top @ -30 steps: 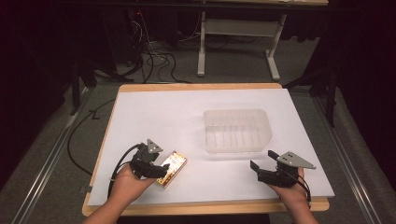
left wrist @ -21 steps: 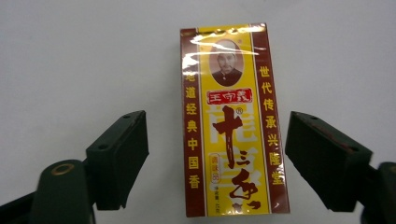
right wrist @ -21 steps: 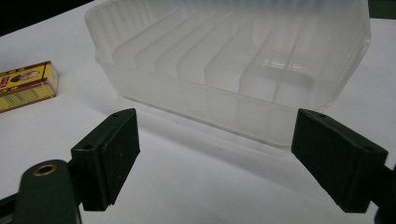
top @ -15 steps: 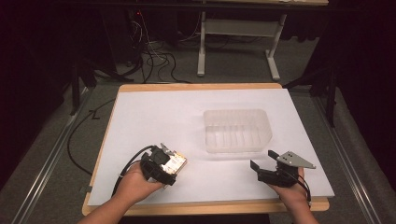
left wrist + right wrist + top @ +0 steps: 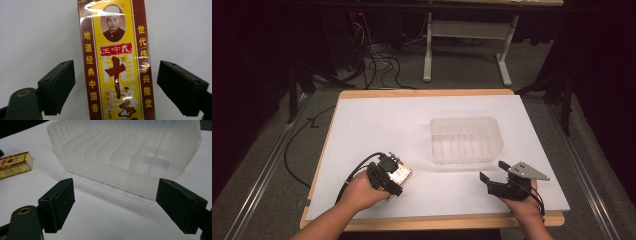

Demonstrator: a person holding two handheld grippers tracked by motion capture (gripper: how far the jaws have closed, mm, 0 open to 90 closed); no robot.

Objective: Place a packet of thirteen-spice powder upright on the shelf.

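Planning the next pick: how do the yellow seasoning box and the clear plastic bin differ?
The yellow-and-maroon printed cardboard seasoning box is opaque and slim; the clear ribbed plastic bin is see-through and far larger. The box lies flat between the open left tongs; the bin sits open-topped, away from both tongs. Both rest on the white tabletop.

So the left gripper point(image 5: 116, 86) is looking straight down on a box point(image 5: 115, 60), yellow front with dark red side bands, a small portrait near the top and Chinese characters running down it (shiny wrap, some glare). The box lies flat on the white sheet point(image 5: 37, 32), running up the middle between the two black jaws. The jaws have just been opening and stand wide, with a clear gap on each side, neither pad touching it
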